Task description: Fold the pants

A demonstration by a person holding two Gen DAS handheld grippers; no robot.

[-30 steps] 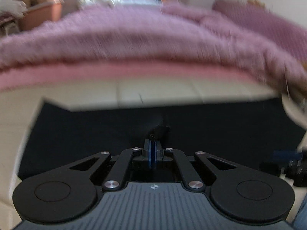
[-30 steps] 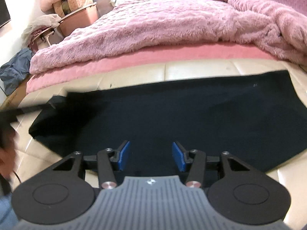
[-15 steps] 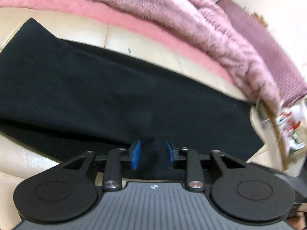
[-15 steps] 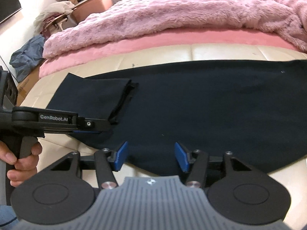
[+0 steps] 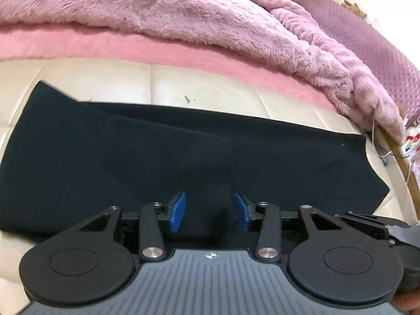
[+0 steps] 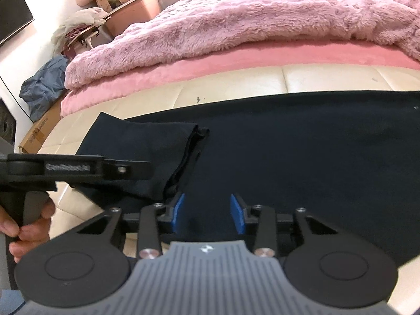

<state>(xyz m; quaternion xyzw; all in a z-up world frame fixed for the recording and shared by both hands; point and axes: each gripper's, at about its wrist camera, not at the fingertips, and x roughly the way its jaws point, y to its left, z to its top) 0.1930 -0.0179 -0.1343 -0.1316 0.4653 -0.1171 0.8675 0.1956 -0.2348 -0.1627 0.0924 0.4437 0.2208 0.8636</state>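
While pants (image 5: 157, 157) lie flat (one end folded), both grippers open

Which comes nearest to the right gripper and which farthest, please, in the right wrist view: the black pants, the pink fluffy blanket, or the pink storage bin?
1. black pants: directly under and ahead of the right gripper, spread on the cream surface.
2. pink fluffy blanket: beyond the pants, heaped across the bed.
3. pink storage bin: farthest, upper left, behind the blanket's corner.
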